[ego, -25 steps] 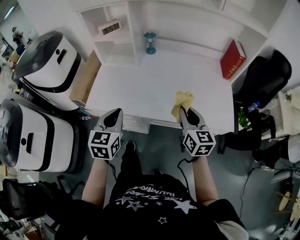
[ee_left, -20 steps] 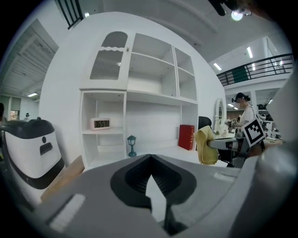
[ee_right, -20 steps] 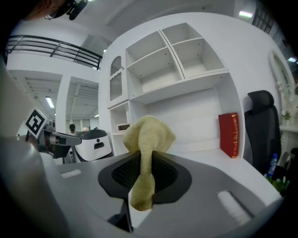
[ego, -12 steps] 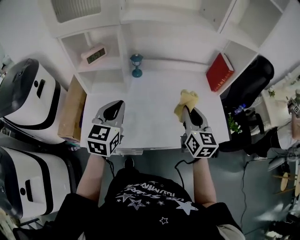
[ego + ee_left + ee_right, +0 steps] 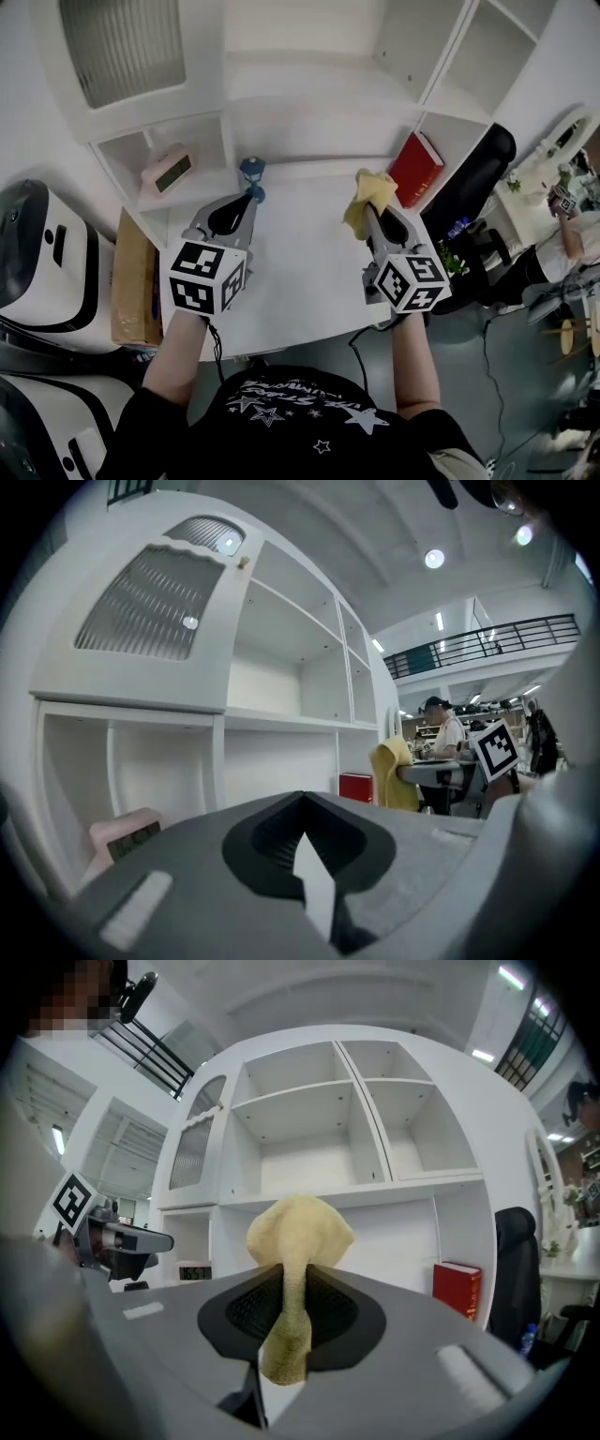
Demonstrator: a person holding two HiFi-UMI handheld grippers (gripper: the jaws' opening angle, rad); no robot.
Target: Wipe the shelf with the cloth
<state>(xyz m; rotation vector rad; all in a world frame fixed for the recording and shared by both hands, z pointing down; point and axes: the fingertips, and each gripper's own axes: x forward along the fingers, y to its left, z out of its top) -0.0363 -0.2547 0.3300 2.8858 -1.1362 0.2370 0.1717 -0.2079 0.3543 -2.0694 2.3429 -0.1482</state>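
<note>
A yellow cloth (image 5: 367, 191) is pinched in my right gripper (image 5: 373, 214), which is shut on it; the cloth bunches above the jaws (image 5: 298, 1230) and hangs down between them. The gripper is held over the white desk top (image 5: 309, 253), in front of the white shelf unit (image 5: 309, 103), whose open compartments (image 5: 309, 1138) rise ahead. My left gripper (image 5: 246, 199) is shut with nothing in it, its jaws closed together (image 5: 302, 803), pointing at the shelf's left compartments. From the left gripper view the cloth (image 5: 392, 775) shows to the right.
A red book (image 5: 415, 169) leans in the lower right compartment. A pink clock (image 5: 169, 172) sits in the lower left compartment, and a small blue lamp-like ornament (image 5: 251, 171) stands just beyond the left gripper's tip. A black chair (image 5: 473, 183) is at the right; white machines (image 5: 37, 253) at the left.
Both grippers have moved forward from the desk's near edge over the desk and closer to the shelf. The cloth stays held in the right gripper.
</note>
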